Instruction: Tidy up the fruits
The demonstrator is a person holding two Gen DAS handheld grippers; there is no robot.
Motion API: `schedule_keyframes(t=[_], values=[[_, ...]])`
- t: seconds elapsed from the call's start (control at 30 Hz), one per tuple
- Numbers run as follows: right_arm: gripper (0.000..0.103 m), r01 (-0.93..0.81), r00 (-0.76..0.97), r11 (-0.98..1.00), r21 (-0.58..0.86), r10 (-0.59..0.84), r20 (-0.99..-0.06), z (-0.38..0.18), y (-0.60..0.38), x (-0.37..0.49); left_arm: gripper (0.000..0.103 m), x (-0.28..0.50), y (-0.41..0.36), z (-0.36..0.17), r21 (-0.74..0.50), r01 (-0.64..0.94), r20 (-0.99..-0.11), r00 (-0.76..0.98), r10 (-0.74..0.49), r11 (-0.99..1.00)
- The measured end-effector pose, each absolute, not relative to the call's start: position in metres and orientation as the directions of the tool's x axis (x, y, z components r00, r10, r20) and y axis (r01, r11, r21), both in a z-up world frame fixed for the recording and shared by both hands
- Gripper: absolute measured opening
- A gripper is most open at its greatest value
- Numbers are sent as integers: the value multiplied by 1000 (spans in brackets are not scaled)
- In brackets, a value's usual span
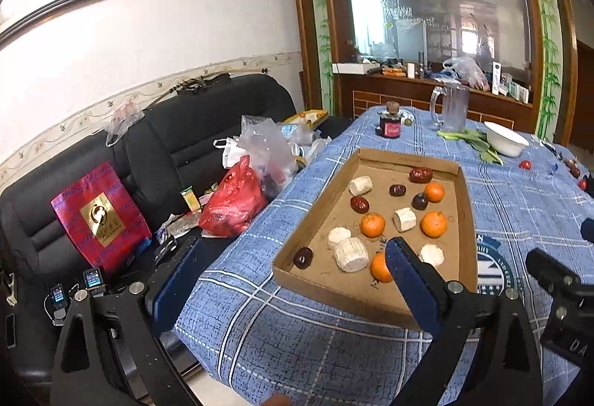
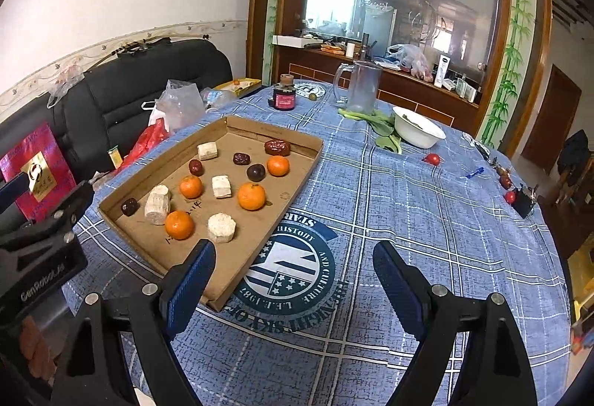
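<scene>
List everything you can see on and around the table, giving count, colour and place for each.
cardboard tray: one, brown, on the tablecloth
oranges: four, orange, in the tray
white chunks: five, off-white, in the tray
dates: four, dark red, in the tray
round dark fruit: one, purple-black, in the tray
small red fruits: at least three, red, on the cloth right of the tray
bowl: one, white, beyond the tray
leafy greens: one bunch, green, beside the bowl
jug: one, clear, far side
jar: one, dark with red label, far side
tablecloth: one, blue plaid
sofa: one, black, left of the table
left gripper: open, empty
right gripper: open, empty
</scene>
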State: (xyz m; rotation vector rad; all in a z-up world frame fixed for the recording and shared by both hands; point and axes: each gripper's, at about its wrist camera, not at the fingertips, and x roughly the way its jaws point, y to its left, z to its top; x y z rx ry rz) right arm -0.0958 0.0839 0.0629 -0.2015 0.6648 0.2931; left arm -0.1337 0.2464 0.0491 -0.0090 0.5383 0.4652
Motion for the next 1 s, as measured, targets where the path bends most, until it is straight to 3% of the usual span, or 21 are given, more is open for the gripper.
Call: schedule_keyframes(t=[1.0], values=[[90, -315, 750, 945, -91, 189, -633, 65, 73, -96, 97, -129, 243, 47, 57, -386, -530, 770, 356, 921]])
